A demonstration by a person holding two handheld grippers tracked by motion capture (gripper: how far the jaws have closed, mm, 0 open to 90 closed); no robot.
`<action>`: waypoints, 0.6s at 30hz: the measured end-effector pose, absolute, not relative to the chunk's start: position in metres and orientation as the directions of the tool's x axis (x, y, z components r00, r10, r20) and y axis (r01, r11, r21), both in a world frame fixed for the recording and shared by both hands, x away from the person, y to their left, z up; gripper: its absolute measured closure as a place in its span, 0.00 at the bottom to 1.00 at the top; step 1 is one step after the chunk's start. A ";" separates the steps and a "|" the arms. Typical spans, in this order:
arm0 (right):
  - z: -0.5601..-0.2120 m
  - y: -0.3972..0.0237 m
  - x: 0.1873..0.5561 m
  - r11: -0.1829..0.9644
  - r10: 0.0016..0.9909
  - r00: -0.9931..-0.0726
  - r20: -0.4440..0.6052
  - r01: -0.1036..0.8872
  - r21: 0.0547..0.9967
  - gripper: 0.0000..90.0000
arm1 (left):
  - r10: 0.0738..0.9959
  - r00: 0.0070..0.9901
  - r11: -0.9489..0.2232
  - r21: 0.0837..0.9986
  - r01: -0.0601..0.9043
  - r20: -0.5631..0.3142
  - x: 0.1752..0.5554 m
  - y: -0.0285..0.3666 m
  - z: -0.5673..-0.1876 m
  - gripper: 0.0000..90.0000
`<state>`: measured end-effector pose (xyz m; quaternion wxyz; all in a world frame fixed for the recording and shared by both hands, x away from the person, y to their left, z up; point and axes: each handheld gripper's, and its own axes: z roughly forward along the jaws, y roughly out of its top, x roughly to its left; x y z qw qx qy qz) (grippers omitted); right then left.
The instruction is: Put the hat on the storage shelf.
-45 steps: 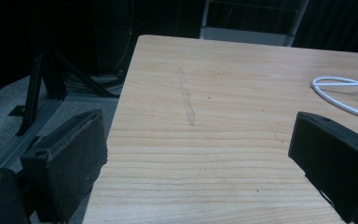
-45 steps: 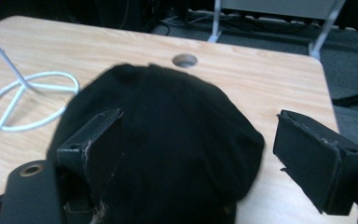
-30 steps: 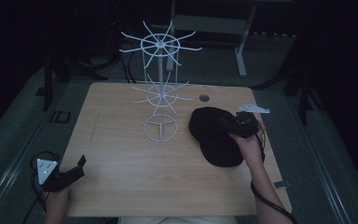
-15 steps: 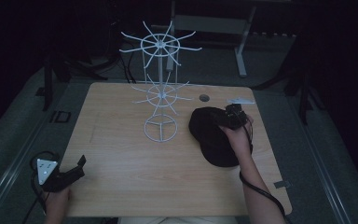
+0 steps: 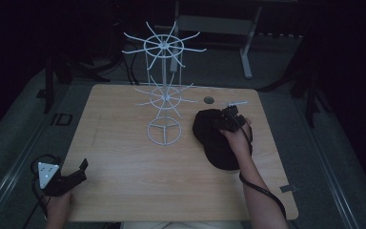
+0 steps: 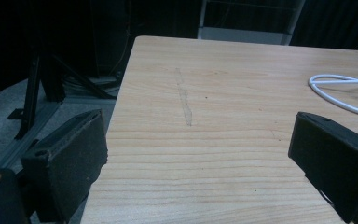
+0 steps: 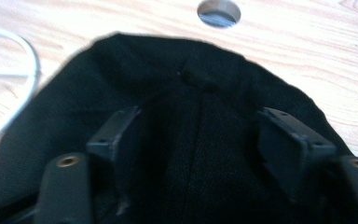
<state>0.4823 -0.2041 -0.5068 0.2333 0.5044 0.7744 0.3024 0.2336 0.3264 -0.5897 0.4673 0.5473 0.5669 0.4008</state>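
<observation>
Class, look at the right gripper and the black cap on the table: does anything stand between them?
Nothing visible does. The right gripper is down on the black cap, its jaws, just been closing, straddling the crown fabric. The white wire rack stands apart, to the cap's left.

A black fabric cap (image 5: 218, 138) is laid flat on the wooden table (image 5: 124, 157), toward its right edge and nearer the far side than the near one. Its crown seam and top button are seen in the right gripper view (image 7: 200, 79).
</observation>
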 end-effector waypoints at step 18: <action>-0.500 -0.213 0.464 0.295 0.907 -0.419 -0.040 0.565 0.770 0.93 | 0.995 0.035 0.081 0.966 0.247 -0.092 0.234 0.326 -0.590 0.05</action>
